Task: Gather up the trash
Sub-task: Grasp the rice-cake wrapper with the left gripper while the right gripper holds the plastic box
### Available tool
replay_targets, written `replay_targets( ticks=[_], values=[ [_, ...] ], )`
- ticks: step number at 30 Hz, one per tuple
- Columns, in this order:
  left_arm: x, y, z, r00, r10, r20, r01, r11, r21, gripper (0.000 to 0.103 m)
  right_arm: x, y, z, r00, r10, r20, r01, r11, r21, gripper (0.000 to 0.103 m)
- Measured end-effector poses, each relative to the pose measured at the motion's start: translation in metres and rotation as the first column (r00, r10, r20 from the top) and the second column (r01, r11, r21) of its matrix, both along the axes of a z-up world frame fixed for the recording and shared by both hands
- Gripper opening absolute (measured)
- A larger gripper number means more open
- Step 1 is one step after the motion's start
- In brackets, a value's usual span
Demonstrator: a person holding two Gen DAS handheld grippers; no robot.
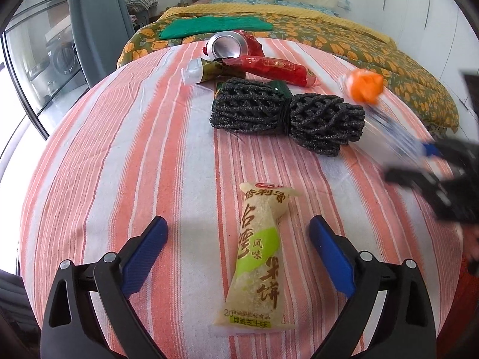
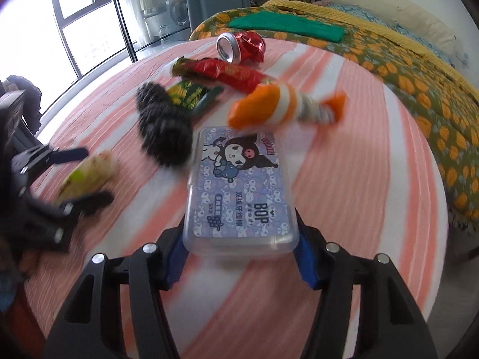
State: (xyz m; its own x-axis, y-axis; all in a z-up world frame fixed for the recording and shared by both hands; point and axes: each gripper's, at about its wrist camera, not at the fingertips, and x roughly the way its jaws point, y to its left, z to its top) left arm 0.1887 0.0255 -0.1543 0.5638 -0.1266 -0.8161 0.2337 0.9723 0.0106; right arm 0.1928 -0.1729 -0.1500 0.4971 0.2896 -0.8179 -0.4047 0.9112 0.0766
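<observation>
Trash lies on a table with a pink-striped cloth (image 1: 119,155). My left gripper (image 1: 238,228) is open, its blue fingers on either side of a yellow-green rice cracker packet (image 1: 259,257) that lies flat. My right gripper (image 2: 239,254) is shut on a clear plastic box with a purple cartoon label (image 2: 239,191), held above the cloth; it shows blurred at the right of the left wrist view (image 1: 434,161). Farther off lie a black foam net bundle (image 1: 287,113), a red wrapper (image 1: 269,68), a crushed red can (image 1: 230,45), a green wrapper (image 1: 209,70) and an orange wrapper (image 1: 363,85).
A bed with an orange-flowered green cover (image 1: 374,48) and a folded green cloth (image 1: 215,25) stands behind the table. A window and a washing machine (image 1: 60,56) are at the left. The table edge curves away on the right (image 2: 431,209).
</observation>
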Motion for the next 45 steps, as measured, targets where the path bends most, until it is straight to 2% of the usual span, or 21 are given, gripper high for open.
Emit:
replay_targets(
  ticks=[4,8,11,13,16,17,21,29,38,42,45],
  values=[
    [0.0,-0.001,0.0,1.0,0.003,-0.001,-0.003,1.0,0.004,0.095,-0.038,-0.02,-0.001,1.0,-0.028,0.0,0.028,1.0,0.011,0.059],
    [0.0,-0.002,-0.001,1.0,0.014,-0.002,-0.014,1.0,0.009,0.096,-0.046,-0.025,-0.002,0.999,-0.033,0.024,0.034,0.999,-0.023,0.059],
    [0.0,-0.002,-0.001,1.0,0.019,-0.004,-0.019,1.0,0.009,0.097,-0.045,-0.028,-0.004,0.998,-0.056,0.031,0.056,0.998,0.004,0.061],
    [0.0,-0.001,-0.001,1.0,0.021,-0.004,-0.021,1.0,0.009,0.097,-0.044,-0.027,-0.006,0.997,-0.065,0.036,0.065,0.998,0.003,0.074],
    [0.0,-0.001,-0.001,1.0,0.021,-0.004,-0.021,1.0,0.01,0.097,-0.044,-0.015,-0.008,0.996,-0.077,0.045,0.078,0.997,-0.022,0.087],
    [0.0,-0.001,-0.001,1.0,0.021,-0.004,-0.021,1.0,0.009,0.097,-0.044,-0.009,-0.01,0.995,-0.089,0.049,0.091,0.995,-0.039,0.088],
    [0.0,-0.002,-0.001,1.0,0.021,-0.004,-0.021,1.0,0.01,0.097,-0.042,0.001,-0.009,0.991,-0.125,0.05,0.129,0.989,-0.07,0.089],
    [-0.001,-0.002,-0.001,1.0,0.022,-0.005,-0.022,1.0,0.013,0.098,-0.04,0.001,-0.01,0.989,-0.143,0.043,0.145,0.987,-0.07,0.09],
    [-0.007,0.0,0.002,0.999,0.016,-0.04,-0.016,1.0,0.014,0.098,-0.031,-0.021,0.0,0.995,-0.089,-0.049,0.092,0.994,0.06,0.09],
    [-0.01,-0.002,0.003,0.999,0.014,-0.031,-0.013,0.999,0.032,0.098,-0.028,-0.018,0.008,0.996,-0.081,-0.04,0.084,0.994,0.076,0.09],
    [-0.012,-0.004,0.004,1.0,0.018,-0.022,-0.017,0.999,0.046,0.098,-0.023,-0.012,0.01,0.997,-0.076,-0.028,0.078,0.996,0.049,0.09]
  ],
)
